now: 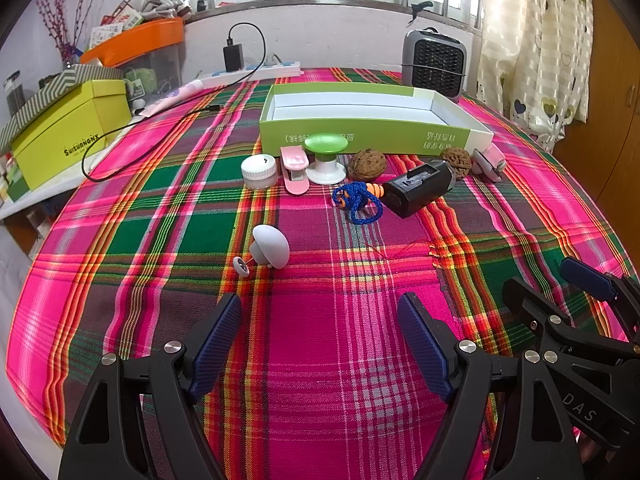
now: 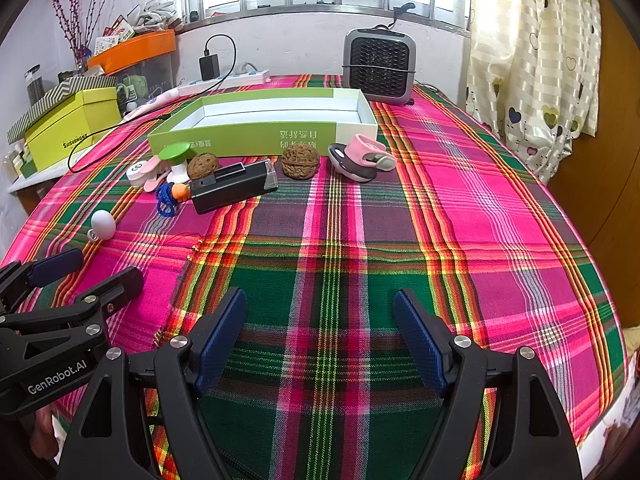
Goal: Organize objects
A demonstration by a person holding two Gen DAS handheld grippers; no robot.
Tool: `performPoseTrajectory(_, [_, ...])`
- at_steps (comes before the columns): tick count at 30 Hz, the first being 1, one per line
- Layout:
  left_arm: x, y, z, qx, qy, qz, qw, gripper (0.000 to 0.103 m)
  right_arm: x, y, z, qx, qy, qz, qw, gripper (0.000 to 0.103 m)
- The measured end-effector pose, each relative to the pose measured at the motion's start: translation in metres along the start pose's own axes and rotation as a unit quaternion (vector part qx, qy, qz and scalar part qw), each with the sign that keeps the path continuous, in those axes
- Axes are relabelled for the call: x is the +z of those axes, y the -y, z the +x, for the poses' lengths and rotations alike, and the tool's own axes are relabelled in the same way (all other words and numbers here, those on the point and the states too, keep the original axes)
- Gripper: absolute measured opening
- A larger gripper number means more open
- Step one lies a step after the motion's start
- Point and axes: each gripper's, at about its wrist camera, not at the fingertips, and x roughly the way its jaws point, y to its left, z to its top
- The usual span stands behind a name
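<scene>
You are looking at one open green box [image 1: 362, 132] on the counter [image 1: 320, 320], two walnuts [image 1: 366, 165] [image 1: 455, 159], one white jar [image 1: 259, 171], one pink clip [image 1: 294, 170], one green-topped knob [image 1: 325, 157], one black device [image 1: 418, 187], one blue cord with orange earplugs [image 1: 357, 199], one pink-and-grey gadget [image 2: 360, 156], one grey mushroom-shaped piece [image 1: 270, 246], and two tongs [image 1: 320, 344] [image 2: 320, 342].

Both wrist views sit low over the table [image 1: 320, 360], facing the window wall. Left view left of right. Shared: green box [image 1: 360, 132] [image 2: 256, 136], with the row of small objects fronting it.
</scene>
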Motion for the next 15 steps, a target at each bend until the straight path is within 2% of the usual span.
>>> performPoseTrajectory(15, [0.0025,-0.0023,-0.0022,-0.011,-0.004,0.006,0.9999,0.080,-0.0009,0.0014,-0.0008,0.001,0.000,0.000,1.000,0.076])
